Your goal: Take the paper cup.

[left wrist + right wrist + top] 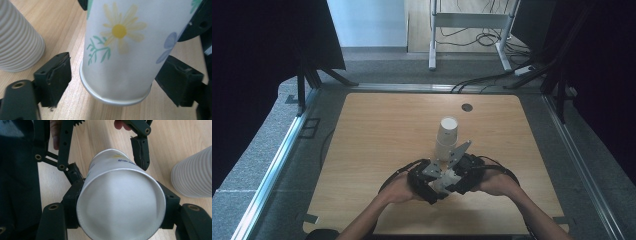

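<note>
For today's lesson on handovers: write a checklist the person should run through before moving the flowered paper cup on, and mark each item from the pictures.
1. Right gripper jaws pressed on the flowered cup near its open end: ok.
2. Left gripper jaws clear of the cup, a gap on each side: ok.
3. Cup wall not crushed: ok, the mouth is round.
4. Cup empty: ok.
5. Ribbed cup stack apart from the held cup: ok.
6. Held cup clear of the table: cannot tell.
</note>
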{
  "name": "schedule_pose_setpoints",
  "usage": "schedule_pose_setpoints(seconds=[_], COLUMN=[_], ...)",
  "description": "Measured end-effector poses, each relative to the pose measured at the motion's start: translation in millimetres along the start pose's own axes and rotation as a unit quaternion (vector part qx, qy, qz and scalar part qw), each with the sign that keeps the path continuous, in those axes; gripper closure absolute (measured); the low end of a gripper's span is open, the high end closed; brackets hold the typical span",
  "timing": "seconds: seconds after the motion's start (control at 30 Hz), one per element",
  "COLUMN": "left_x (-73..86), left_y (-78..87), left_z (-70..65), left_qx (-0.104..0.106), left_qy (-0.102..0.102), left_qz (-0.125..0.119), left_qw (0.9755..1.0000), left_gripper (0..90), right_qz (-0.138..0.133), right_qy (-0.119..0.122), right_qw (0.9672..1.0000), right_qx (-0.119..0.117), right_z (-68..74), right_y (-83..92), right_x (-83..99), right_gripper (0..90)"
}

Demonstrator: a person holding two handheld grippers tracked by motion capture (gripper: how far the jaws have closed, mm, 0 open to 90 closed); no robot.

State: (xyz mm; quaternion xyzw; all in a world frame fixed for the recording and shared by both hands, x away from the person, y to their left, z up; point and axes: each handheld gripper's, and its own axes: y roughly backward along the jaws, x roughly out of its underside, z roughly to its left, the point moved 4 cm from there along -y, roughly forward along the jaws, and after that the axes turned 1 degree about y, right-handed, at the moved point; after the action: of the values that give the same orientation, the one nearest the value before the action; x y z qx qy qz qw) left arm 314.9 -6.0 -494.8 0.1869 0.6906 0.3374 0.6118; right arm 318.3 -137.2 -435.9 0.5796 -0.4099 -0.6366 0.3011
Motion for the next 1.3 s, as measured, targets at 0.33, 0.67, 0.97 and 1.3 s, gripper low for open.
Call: schedule_pose_setpoints(seconds=[0.33,0.67,0.97,1.3], left_x=[0.1,-2.3,-2.8,-2.2], left_y=[13.3,28.5,36.8,41.4], left_z=[0.7,1.2,0.5,-1.7], left_qx=[0.015,0.021,0.032,0.04], left_qy=[0.025,0.029,0.039,0.04], left_qz=[-0.052,-0.09,-0.123,-0.143], left_qw=[0.9982,0.9953,0.9911,0.9882], left_gripper=[11.0,6.2,5.3,6.1], right_qz=[-0.068,-0.13,-0.18,-0.234], right_qy=[-0.023,-0.037,-0.048,-0.049], right_qw=[0.9974,0.9907,0.9824,0.9709], right_qx=[-0.008,-0.014,-0.018,-0.021], right_z=[-2.9,-3.7,-2.9,-1.3], right_y=[14.9,23.0,27.4,27.5], right_x=[2.3,9.0,15.2,22.7], right_gripper=[36.6,36.7,36.6,36.6])
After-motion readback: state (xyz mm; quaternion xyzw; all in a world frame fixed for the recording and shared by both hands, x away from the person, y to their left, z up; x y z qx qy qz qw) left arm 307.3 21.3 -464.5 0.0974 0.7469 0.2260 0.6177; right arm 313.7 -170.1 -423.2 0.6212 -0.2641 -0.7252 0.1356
